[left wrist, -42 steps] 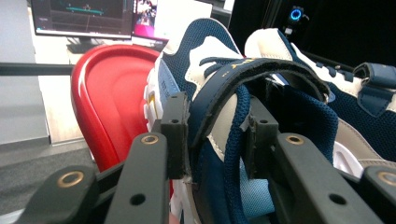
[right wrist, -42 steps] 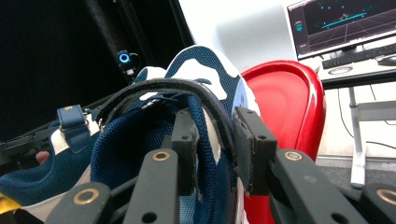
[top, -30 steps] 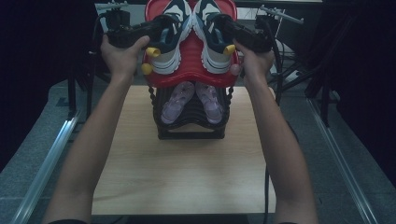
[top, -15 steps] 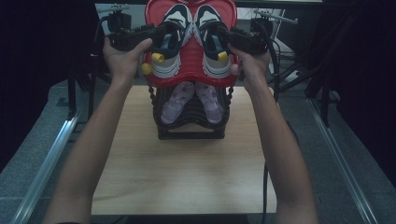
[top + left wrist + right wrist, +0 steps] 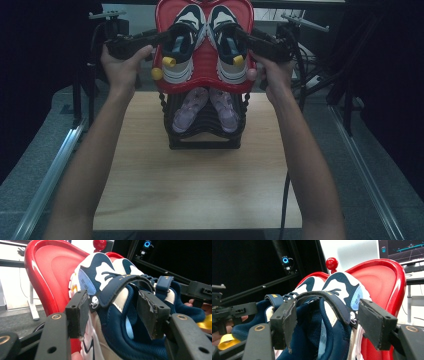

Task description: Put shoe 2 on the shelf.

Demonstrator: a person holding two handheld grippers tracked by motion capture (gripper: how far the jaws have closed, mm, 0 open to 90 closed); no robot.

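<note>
A pair of navy and white sneakers lies on a red tray [image 5: 202,75] on top of a black shoe rack [image 5: 204,142]. My left gripper [image 5: 172,40] straddles the side wall of the left sneaker [image 5: 177,55]. In the left gripper view, one of the left gripper's [image 5: 112,312] pads sits outside the left sneaker [image 5: 117,322] and one inside its opening. My right gripper [image 5: 241,41] stands the same way at the right sneaker [image 5: 227,55]. The right gripper's [image 5: 330,320] outer pad is clear of the right sneaker [image 5: 322,332]. Both sets of jaws have just been opening and stand open around the shoe walls.
A pair of lilac shoes [image 5: 205,107] sits on a lower tier of the rack. Yellow knobs [image 5: 169,61] and a pink one [image 5: 251,74] stick up at the tray's front. The rack stands at the far end of a wooden table [image 5: 200,185]. Dark stands flank both sides.
Both hands have stayed at the sides of the red tray. The jaws look a little wider around the sneakers' collars, and the sneakers rest on the tray.
</note>
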